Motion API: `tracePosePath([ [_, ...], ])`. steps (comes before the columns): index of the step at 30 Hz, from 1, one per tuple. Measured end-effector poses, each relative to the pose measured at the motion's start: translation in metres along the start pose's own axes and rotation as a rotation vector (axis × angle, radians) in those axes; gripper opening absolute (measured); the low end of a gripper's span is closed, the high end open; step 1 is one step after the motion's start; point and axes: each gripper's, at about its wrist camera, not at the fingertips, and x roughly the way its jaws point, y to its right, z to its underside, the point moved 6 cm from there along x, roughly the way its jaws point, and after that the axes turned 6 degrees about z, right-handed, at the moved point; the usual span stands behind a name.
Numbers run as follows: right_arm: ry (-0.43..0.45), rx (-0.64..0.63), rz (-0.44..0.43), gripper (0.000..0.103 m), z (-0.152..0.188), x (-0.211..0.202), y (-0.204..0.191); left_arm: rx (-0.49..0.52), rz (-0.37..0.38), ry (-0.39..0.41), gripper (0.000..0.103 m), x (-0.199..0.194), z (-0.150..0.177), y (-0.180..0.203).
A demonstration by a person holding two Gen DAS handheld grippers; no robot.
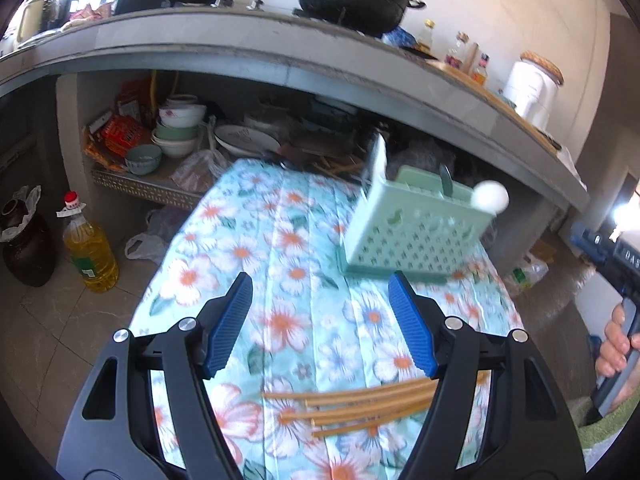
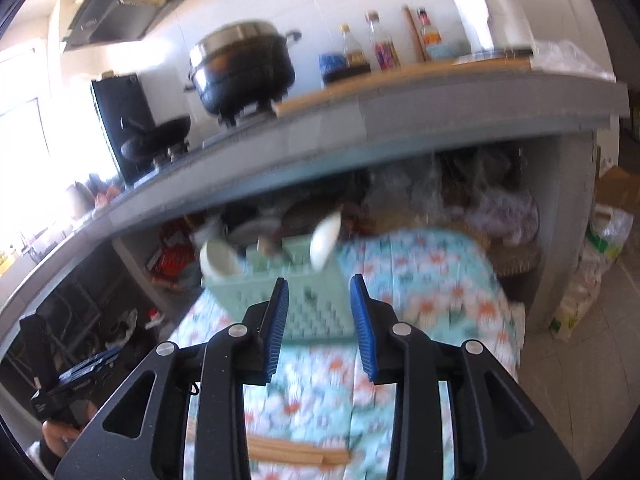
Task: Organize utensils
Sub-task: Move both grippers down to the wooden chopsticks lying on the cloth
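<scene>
Left wrist view: the left gripper (image 1: pixel 320 316) hangs over a floral turquoise tablecloth (image 1: pixel 280 240) with its blue ribbed pads spread wide and nothing between them. Just below it lies a loose bundle of light wooden chopsticks (image 1: pixel 352 408) flat on the cloth. Farther ahead stands a pale green perforated plastic basket (image 1: pixel 408 236), with a white spoon (image 1: pixel 490 196) sticking up out of it. In the right wrist view, the right gripper (image 2: pixel 320 320) is partly open and empty, its pads framing the basket ahead without touching it; the chopsticks lie beneath it. A grey kitchen counter (image 1: pixel 280 56) rises behind the table.
</scene>
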Motion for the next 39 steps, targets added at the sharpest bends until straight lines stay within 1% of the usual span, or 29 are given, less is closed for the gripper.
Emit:
tracePosePath([
  [3, -0.161, 0.039, -0.013, 0.035, 0.045, 0.009, -0.001, 0.024, 0.009, -0.035, 0.067, 0.003, 0.018, 0.007],
  [7, -0.370, 0.103, 0.016, 0.036, 0.112, 0.025, 0.005, 0.082, -0.004, -0.096, 0.067, 0.011, 0.046, 0.015],
  [9, -0.426, 0.140, 0.026, 0.036, 0.137, 0.028, 0.010, 0.115, -0.027, -0.125, 0.067, 0.016, 0.059, 0.020],
  [11, -0.459, 0.175, 0.036, 0.036, 0.157, 0.028, 0.014, 0.156, -0.054, -0.149, 0.066, 0.022, 0.070, 0.025],
  [15, -0.474, 0.214, 0.030, 0.036, 0.177, 0.021, 0.016, 0.256, -0.100, -0.162, 0.066, 0.037, 0.081, 0.042],
  [16, -0.474, 0.216, 0.030, 0.036, 0.179, 0.020, 0.016, 0.293, -0.126, -0.169, 0.066, 0.044, 0.083, 0.047],
  [20, -0.468, 0.219, 0.027, 0.036, 0.178, 0.018, 0.017, 0.361, -0.169, -0.207, 0.066, 0.067, 0.093, 0.056],
  [22, -0.467, 0.224, 0.024, 0.036, 0.179, 0.018, 0.017, 0.416, -0.192, -0.256, 0.066, 0.076, 0.105, 0.057],
  [23, -0.469, 0.228, 0.022, 0.036, 0.179, 0.019, 0.017, 0.431, -0.196, -0.263, 0.065, 0.077, 0.110, 0.057],
  [25, -0.472, 0.234, 0.020, 0.036, 0.178, 0.018, 0.020, 0.456, -0.188, -0.249, 0.065, 0.071, 0.114, 0.059],
  [28, -0.471, 0.240, 0.020, 0.036, 0.179, 0.018, 0.023, 0.490, -0.172, -0.275, 0.065, 0.064, 0.121, 0.058],
  [31, -0.471, 0.255, 0.023, 0.036, 0.180, 0.020, 0.028, 0.509, -0.151, -0.276, 0.065, 0.054, 0.127, 0.059],
  [34, -0.466, 0.268, 0.027, 0.036, 0.179, 0.020, 0.033, 0.556, -0.138, -0.262, 0.065, 0.045, 0.133, 0.064],
  [37, -0.466, 0.284, 0.028, 0.036, 0.180, 0.021, 0.038, 0.571, -0.128, -0.260, 0.065, 0.040, 0.135, 0.065],
  [39, -0.465, 0.291, 0.031, 0.036, 0.180, 0.021, 0.040, 0.582, -0.122, -0.245, 0.065, 0.034, 0.132, 0.068],
])
